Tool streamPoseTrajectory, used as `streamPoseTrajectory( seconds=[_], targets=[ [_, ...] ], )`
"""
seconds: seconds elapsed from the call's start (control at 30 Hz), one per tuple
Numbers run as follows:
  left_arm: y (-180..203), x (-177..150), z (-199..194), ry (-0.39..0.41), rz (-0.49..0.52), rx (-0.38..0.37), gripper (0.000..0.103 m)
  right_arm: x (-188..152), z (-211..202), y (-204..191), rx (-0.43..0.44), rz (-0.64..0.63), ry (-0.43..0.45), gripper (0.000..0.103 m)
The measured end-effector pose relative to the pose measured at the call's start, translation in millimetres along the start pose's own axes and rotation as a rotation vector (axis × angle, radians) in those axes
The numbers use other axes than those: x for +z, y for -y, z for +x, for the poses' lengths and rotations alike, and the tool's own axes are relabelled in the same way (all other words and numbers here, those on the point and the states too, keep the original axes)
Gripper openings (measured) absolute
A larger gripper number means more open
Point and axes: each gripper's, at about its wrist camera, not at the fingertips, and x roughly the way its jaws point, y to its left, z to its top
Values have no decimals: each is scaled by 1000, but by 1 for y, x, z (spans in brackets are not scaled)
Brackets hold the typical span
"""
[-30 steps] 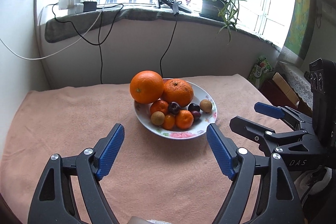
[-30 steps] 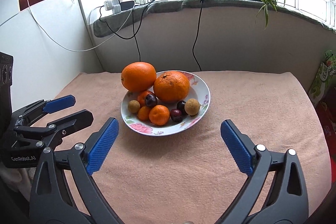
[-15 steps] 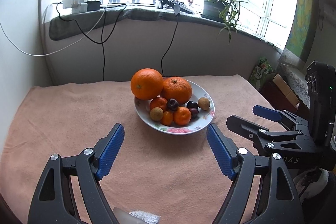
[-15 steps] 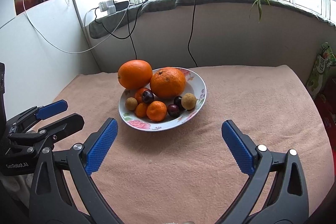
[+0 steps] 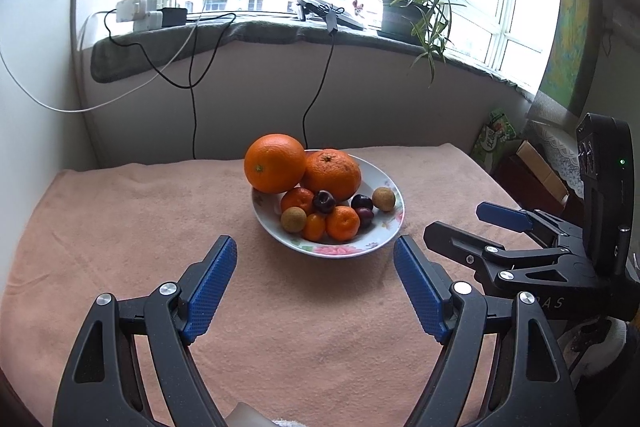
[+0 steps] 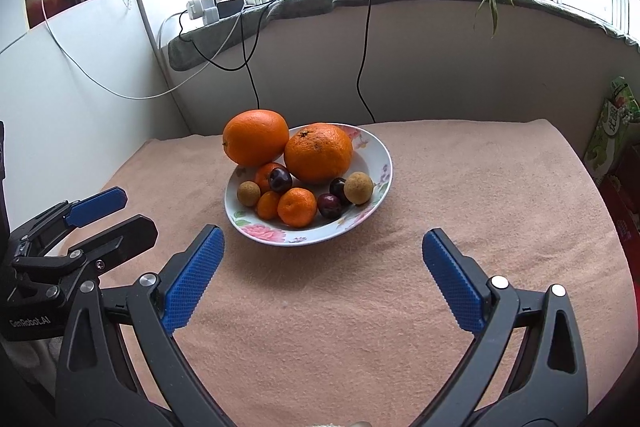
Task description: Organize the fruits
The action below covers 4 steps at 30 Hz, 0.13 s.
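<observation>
While both tongs are hanging wide apart and gripping nothing, the fruit plate (image 5: 390,227) is sitting on the tabletop (image 5: 120,219) just ahead of them. The left tongs (image 5: 314,283) and right tongs (image 6: 322,265) are hovering short of the plate's near rim, not touching it.

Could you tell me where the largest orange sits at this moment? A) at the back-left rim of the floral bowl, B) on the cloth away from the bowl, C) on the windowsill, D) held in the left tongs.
A: the largest orange rests at the back-left rim of the floral bowl, beside the other big citrus; both tongs are empty.
</observation>
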Motion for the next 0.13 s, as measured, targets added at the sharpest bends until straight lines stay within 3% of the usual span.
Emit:
streamPoseTrajectory(
  seconds=[0.13],
  targets=[
    [-1,0,-1,-2,1,4,81,1,2,4,-6,6,-6,101]
  ],
)
